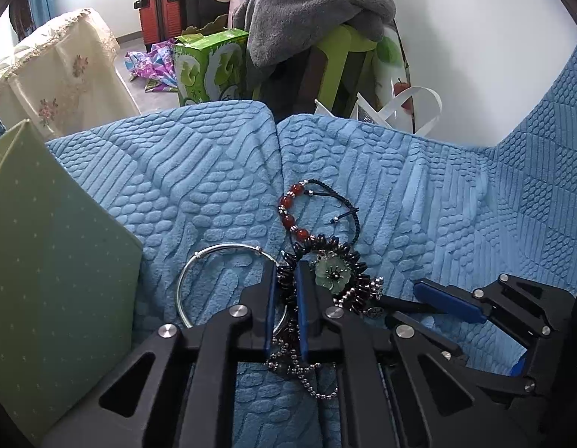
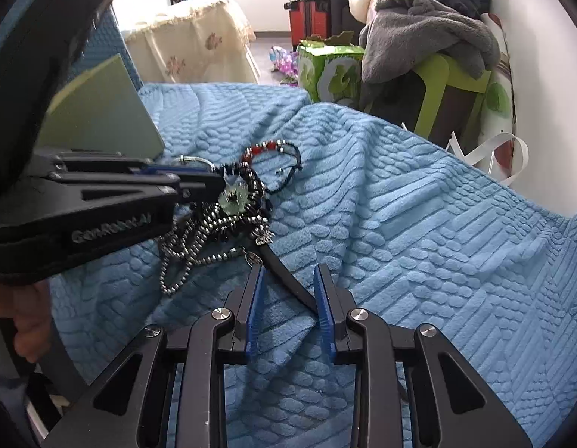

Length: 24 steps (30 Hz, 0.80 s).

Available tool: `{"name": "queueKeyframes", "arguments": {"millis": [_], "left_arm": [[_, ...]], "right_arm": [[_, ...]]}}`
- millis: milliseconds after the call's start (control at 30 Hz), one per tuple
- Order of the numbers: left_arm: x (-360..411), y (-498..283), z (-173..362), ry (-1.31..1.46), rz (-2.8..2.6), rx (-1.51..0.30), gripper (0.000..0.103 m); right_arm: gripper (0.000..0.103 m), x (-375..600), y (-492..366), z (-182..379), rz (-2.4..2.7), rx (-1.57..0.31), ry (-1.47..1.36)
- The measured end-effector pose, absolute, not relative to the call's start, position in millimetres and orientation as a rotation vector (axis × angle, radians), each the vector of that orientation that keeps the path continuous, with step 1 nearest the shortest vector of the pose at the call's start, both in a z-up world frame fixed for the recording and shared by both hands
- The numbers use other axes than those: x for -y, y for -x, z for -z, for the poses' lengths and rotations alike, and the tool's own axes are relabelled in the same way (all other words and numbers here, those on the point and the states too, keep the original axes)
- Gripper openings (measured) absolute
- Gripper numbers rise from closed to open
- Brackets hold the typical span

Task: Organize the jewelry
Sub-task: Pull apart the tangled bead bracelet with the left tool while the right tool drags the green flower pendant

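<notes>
The jewelry pile (image 1: 325,280) lies on the blue cover (image 1: 437,205) of what looks like a sofa or bed, just beside the seam between two cushions. It is a tangle: a dark beaded piece with a pale green flower (image 1: 331,272) at its centre, a silver ball chain (image 1: 310,377) trailing toward the camera, and a small round tag (image 2: 254,258) at the pile's near edge. A red bead bracelet (image 1: 290,211) on black cord lies at the far side, touching the dark beads. A silver bangle (image 1: 217,261) lies flat at the left, its rim passing under the left tool. The left tool (image 1: 286,283) is clenched on the dark beaded piece, with beads and chain showing in the narrow gap between its pads. The right tool (image 2: 288,280) stands just right of the pile, partly parted; a black strap (image 2: 292,280) runs from the pile between its pads and meets the right one, but I cannot tell whether it is gripped. A green box (image 1: 45,261) with pale dots stands at the left, near the bangle. Beyond the cover: a green carton (image 1: 210,67), a grey blanket (image 1: 318,15) heaped on a green stool (image 1: 344,59), and red luggage (image 1: 161,15).
</notes>
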<state>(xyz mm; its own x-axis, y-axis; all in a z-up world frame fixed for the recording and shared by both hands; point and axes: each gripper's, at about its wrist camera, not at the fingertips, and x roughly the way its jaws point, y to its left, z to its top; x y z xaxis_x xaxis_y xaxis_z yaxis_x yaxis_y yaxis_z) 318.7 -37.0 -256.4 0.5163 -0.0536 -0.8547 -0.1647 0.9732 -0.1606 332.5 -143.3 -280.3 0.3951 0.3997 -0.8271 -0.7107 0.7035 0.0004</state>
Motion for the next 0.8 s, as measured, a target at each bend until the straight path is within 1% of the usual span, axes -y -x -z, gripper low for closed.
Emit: {"name": "queueKeyframes", "arguments": {"millis": [100, 267, 367, 533, 800], "left_arm": [[37.1, -312.9, 252.9, 0.250, -0.064, -1.015, 0.009], [37.5, -296.1, 241.4, 0.283, -0.049, -0.979, 0.009], [38.6, -286.2, 233.3, 0.302, -0.032, -0.965, 0.009], [38.2, -267.3, 221.8, 0.318, -0.019, -0.953, 0.009], [39.8, -237.7, 219.3, 0.335, 0.007, -0.958, 0.009]], "right_arm": [[0.024, 144.4, -333.5, 281.1, -0.724, -0.927, 0.371], [0.012, 142.7, -329.4, 278.7, -0.747, -0.978, 0.368], [0.009, 144.2, -325.0, 277.4, -0.755, -0.999, 0.356], [0.006, 159.8, -317.7, 265.6, -0.725, -1.003, 0.276], [0.006, 179.9, -295.4, 255.4, -0.679, -1.011, 0.223]]}}
